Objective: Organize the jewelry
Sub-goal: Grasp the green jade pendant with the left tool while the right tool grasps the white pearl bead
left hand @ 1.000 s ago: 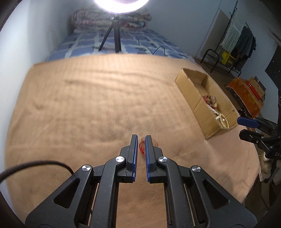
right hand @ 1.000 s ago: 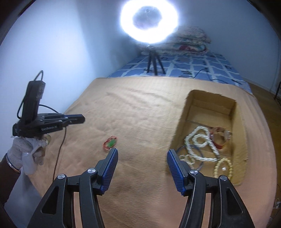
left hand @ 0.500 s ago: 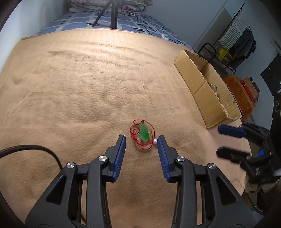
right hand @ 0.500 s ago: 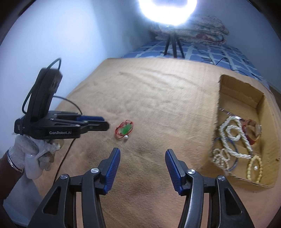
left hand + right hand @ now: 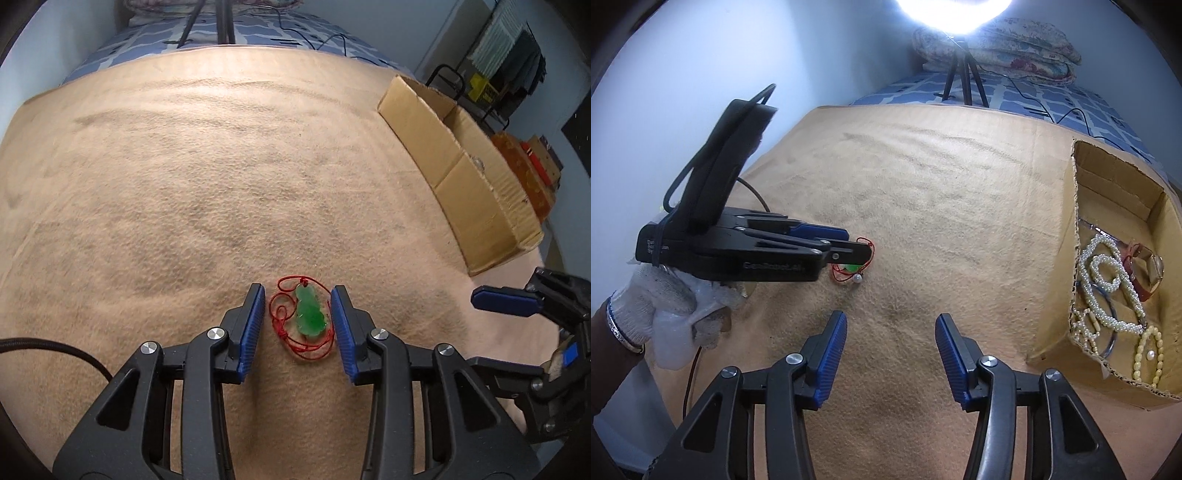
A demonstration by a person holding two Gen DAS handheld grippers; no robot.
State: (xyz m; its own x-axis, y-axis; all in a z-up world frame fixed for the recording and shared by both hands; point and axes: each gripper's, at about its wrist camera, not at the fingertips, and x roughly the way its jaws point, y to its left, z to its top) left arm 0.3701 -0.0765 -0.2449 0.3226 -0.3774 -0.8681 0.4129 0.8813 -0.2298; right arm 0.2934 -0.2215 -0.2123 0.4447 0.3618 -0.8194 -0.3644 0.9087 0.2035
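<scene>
Left wrist view: my left tongs are down at the tan blanket, jaws apart, straddling the green pendant on its red cord. Pads not touching it. Left jaws have just been opening. Right tongs hang apart over bare blanket nearer me, nothing between them; these jaws have just been closing slightly. Cardboard box at far right already holds pearl strands.

Step in hand, as I judge it: pick up the pendant. Next: close the left jaws on stone and cord together, lift clear, carry right to the box. A white bead lies just beside the pendant; may need 1 more pick.
</scene>
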